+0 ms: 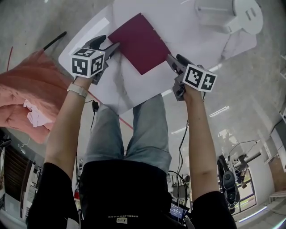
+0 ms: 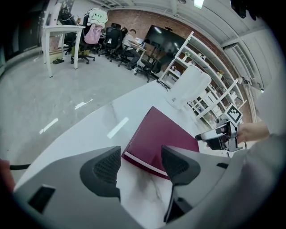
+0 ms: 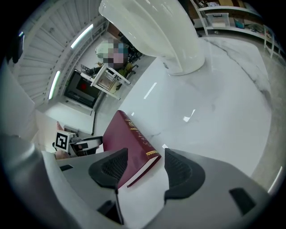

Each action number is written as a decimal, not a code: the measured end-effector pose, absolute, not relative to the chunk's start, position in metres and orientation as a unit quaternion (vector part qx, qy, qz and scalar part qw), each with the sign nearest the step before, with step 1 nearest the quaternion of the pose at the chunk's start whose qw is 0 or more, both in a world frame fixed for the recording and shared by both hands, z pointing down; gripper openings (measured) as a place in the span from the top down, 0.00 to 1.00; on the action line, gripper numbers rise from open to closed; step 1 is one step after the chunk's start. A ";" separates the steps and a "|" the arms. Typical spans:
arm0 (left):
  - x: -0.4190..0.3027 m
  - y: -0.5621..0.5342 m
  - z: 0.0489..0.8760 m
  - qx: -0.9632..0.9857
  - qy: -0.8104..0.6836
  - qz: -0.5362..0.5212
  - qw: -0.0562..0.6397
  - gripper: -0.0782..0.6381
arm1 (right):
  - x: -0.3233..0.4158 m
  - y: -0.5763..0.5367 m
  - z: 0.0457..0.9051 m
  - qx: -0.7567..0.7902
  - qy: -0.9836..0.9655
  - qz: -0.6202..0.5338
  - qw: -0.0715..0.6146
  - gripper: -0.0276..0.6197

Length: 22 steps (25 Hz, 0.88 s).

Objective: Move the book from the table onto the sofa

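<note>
Head view: a maroon book [image 1: 140, 42] lies flat on the white table [image 1: 111, 89], turned corner-on to the person. The left gripper [image 1: 114, 48] is at its left corner and the right gripper [image 1: 172, 61] at its right corner. The marker cubes cover much of each tool, and whether the tips touch the cover cannot be made out here. A white stand [image 1: 219, 11] at the far right is cut off by the frame's top edge. Pink fabric [image 1: 27, 89] lies heaped at the left, off the table.

Left gripper view: the jaws stand wide apart and released, with the book's [image 2: 165, 134] near corner just beyond the left gripper's [image 2: 140, 163] pads, unpinched. The right gripper [image 2: 214, 136] shows at the book's far side.

Right gripper view: the right gripper's [image 3: 145, 163] jaws are likewise released. The book's [image 3: 123, 138] spine corner sits between them, and one pad overlaps the cover in the picture. The gilt spine lettering is too small to read.
</note>
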<state>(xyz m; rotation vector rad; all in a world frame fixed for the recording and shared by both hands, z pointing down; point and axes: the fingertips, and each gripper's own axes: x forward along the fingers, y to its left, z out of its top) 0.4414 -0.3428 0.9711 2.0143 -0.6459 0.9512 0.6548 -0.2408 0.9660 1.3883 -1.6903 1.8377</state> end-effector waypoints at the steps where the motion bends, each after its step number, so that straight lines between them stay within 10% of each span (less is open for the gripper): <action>1: 0.443 -0.344 0.973 0.797 -0.255 0.373 0.401 0.51 | 0.654 -0.240 0.969 0.479 -0.584 0.640 0.142 0.57; 22: 0.462 -0.347 0.986 0.804 -0.227 0.369 0.406 0.53 | 0.647 -0.243 0.995 0.465 -0.570 0.664 0.131 0.57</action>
